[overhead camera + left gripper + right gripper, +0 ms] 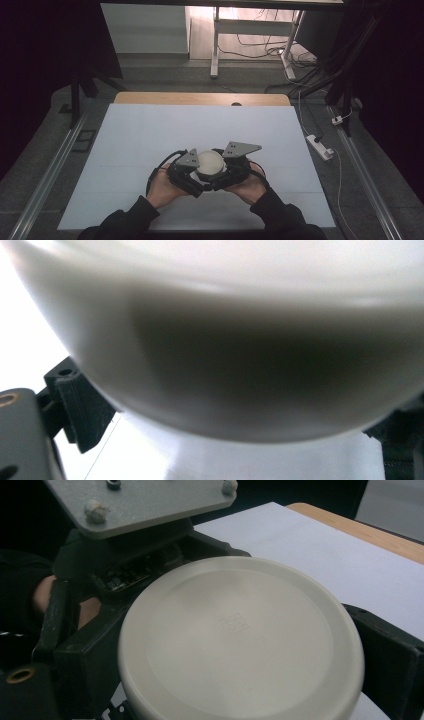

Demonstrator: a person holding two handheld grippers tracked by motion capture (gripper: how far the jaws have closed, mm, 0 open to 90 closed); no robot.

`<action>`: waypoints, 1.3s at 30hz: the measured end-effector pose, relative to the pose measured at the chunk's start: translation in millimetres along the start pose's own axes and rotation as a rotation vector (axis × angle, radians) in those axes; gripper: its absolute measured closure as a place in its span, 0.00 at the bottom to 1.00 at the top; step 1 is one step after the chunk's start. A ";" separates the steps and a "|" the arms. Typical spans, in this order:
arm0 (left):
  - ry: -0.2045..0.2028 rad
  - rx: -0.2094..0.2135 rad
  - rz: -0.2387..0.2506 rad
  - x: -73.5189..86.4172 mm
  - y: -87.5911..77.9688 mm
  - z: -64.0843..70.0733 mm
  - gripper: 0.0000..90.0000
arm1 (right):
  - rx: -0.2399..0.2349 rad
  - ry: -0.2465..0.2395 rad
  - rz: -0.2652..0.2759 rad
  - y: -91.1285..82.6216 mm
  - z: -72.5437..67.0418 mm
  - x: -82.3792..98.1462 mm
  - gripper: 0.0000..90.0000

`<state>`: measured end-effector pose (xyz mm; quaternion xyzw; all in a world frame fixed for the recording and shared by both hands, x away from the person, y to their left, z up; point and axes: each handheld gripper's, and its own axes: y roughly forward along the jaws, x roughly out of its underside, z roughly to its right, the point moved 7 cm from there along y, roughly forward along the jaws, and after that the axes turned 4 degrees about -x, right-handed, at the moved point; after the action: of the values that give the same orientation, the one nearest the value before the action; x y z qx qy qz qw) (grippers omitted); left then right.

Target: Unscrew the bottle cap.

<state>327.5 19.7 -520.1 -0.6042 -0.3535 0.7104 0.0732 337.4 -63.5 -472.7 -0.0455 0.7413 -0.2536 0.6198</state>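
Holding a round white lid (210, 163) between both grippers, the person is working at the near middle of the table (150, 135), which is covered w/ a white sheet. The lid is sitting flat side up, just above the sheet, w/ the left gripper (192, 172) pressing in from its left and the right gripper (231, 167) from its right. Both hands are wrapping round the gripper bodies from the near side; left hand (161, 189), right hand (250, 187).

In the right gripper view the lid (240, 640) is lying between that gripper's black fingers (390, 665), one at each side of the rim, so they are looking clamped on it. The other gripper's grey plate (140, 500) is showing just beyond the lid, at the far left.

In the left gripper view the lid's curved side (240, 365) is sitting very close to the camera & blurred; one black finger (75, 405) is showing at its left edge, touching or nearly so. Whether these fingers are gripping the rim, I can't tell for sure, but they are standing apart w/ the lid between them.

A bare wooden strip (200, 98) of the table is showing at the far edge.
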 end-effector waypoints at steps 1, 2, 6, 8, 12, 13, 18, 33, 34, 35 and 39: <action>0.001 0.006 0.001 0.2 0.1 0.0 0.09 | -0.008 -0.004 -0.001 0.0 0.3 0.0 0.08; 0.007 0.013 0.001 0.5 -0.1 -0.2 0.09 | -0.017 -0.008 -0.003 0.0 0.4 0.0 0.08; 0.012 0.048 0.013 0.5 -0.3 0.6 0.09 | -0.055 -0.025 -0.006 -1.0 0.6 -0.4 0.08; 0.025 0.067 0.016 0.9 -0.8 0.7 0.09 | -0.078 -0.037 -0.009 -1.6 0.3 -0.8 0.08; 0.048 0.130 0.017 1.6 -1.6 2.3 0.09 | -0.157 -0.049 -0.019 -2.9 0.4 -0.9 0.08; 0.061 0.151 0.017 2.2 -2.0 2.7 0.09 | -0.185 -0.052 -0.027 -3.3 0.3 -0.7 0.08; 0.077 0.154 0.005 3.3 -0.4 4.0 0.09 | -0.270 -0.076 -0.043 -4.3 0.3 1.5 0.08; -0.034 -0.025 0.008 -0.7 -4.9 -7.1 0.08 | 0.061 -0.009 -0.003 -7.8 2.4 -6.3 0.00; -0.035 -0.029 0.008 -0.9 -4.7 -6.7 0.08 | 0.082 -0.009 -0.011 -5.9 2.0 -6.1 0.00; -0.035 -0.035 0.004 -1.1 -4.4 -6.3 0.08 | 0.094 -0.009 -0.011 -4.0 1.1 -6.1 0.00; -0.037 -0.041 0.006 -2.2 -4.6 -5.6 0.08 | 0.111 -0.016 -0.004 -1.6 -2.6 -5.4 0.07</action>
<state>331.7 24.2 -515.7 -0.5935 -0.3675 0.7141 0.0521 335.8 -62.0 -466.9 -0.0144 0.7212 -0.2949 0.6267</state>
